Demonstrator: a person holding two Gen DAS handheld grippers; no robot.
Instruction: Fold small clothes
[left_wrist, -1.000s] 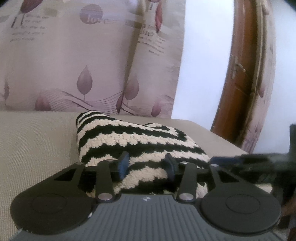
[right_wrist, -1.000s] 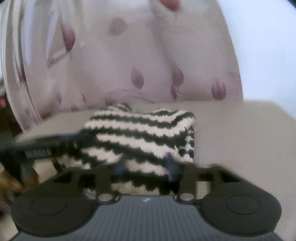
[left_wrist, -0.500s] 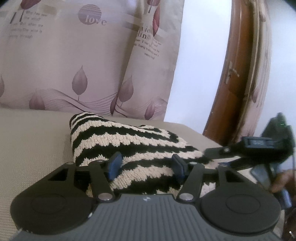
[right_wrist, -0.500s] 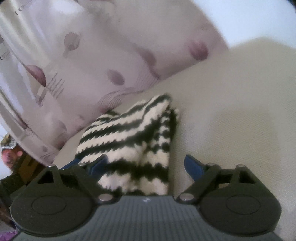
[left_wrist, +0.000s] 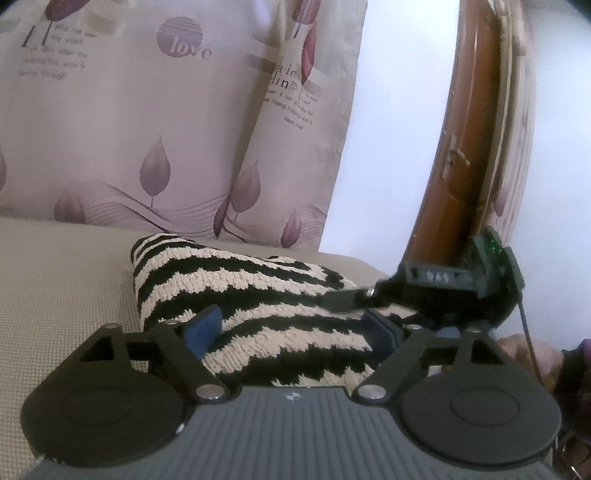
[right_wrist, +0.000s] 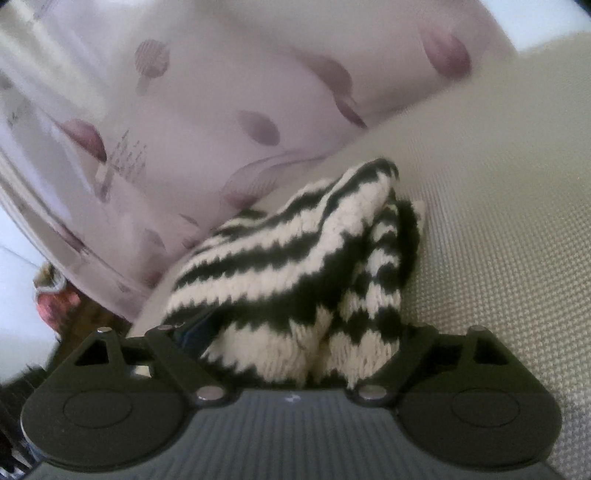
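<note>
The striped knit garment (left_wrist: 258, 306) lies folded on the woven beige surface (left_wrist: 62, 280), its near end between the spread fingers of the left gripper (left_wrist: 295, 328), whose jaws have just been opening and press on nothing. The right gripper (right_wrist: 295, 332) straddles the stacked layers (right_wrist: 314, 280), also spread wide, its pads hidden. Thick, soft and light, the knit will sag; pinch all layers at a corner.

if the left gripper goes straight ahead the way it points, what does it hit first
The striped knit. It already lies between the open jaws of the left gripper, which have just been opening, so almost any advance would push into the folded bundle. The right gripper sits off to the side; depth there is unclear.
</note>
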